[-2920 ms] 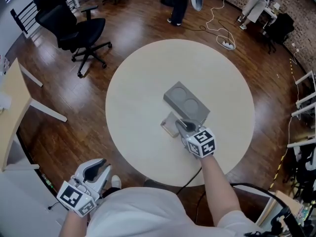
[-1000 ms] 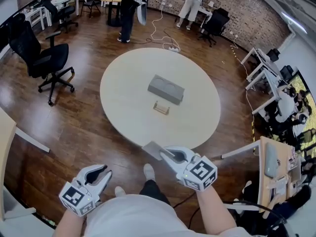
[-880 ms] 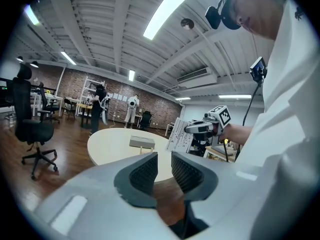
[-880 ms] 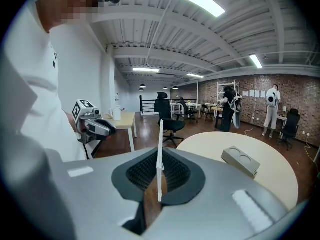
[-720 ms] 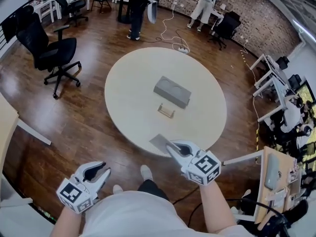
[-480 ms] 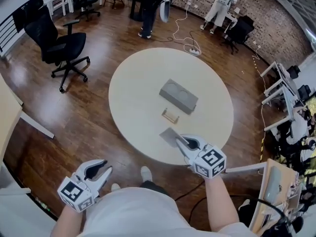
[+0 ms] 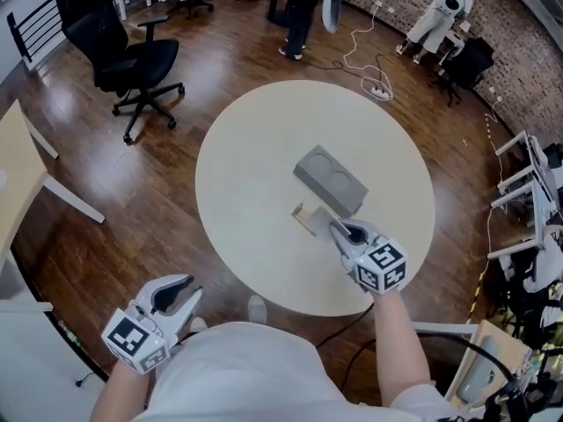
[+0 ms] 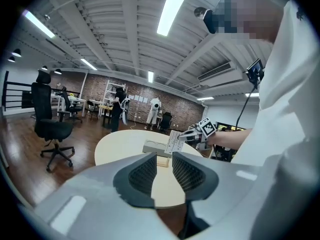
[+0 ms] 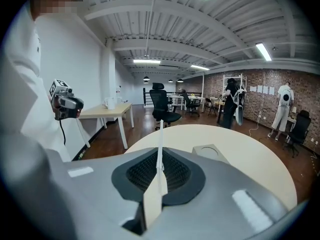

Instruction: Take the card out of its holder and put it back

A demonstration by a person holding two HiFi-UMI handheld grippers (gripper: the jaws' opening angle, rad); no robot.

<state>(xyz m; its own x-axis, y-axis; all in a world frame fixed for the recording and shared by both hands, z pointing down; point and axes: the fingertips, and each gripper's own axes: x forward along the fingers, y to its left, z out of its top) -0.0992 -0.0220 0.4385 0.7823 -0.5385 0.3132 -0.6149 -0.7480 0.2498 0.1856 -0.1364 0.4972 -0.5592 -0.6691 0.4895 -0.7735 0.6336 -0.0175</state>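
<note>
A small tan wooden card holder point(image 7: 305, 219) stands near the middle of the round cream table point(image 7: 246, 148), just in front of a grey block point(image 7: 330, 180) with two round hollows. My right gripper point(image 7: 340, 229) hovers right beside the holder, shut on a white card point(image 9: 159, 134) that stands edge-on between its pads. The left gripper view shows that card point(image 8: 173, 142) face-on, held out over the table. My left gripper point(image 7: 169, 295) hangs low at my left side, off the table, open and holding nothing.
A black office chair point(image 7: 132, 60) stands left of the table, and a light wooden desk point(image 7: 18, 174) is further left. A person point(image 7: 303, 7) stands beyond the table. A white cable and power strip point(image 7: 376, 88) lie on the floor; desks point(image 7: 537, 183) stand at right.
My right gripper has carried the card from over the floor at the table's near edge forward to just beside the holder. The left gripper has stayed low at my side.
</note>
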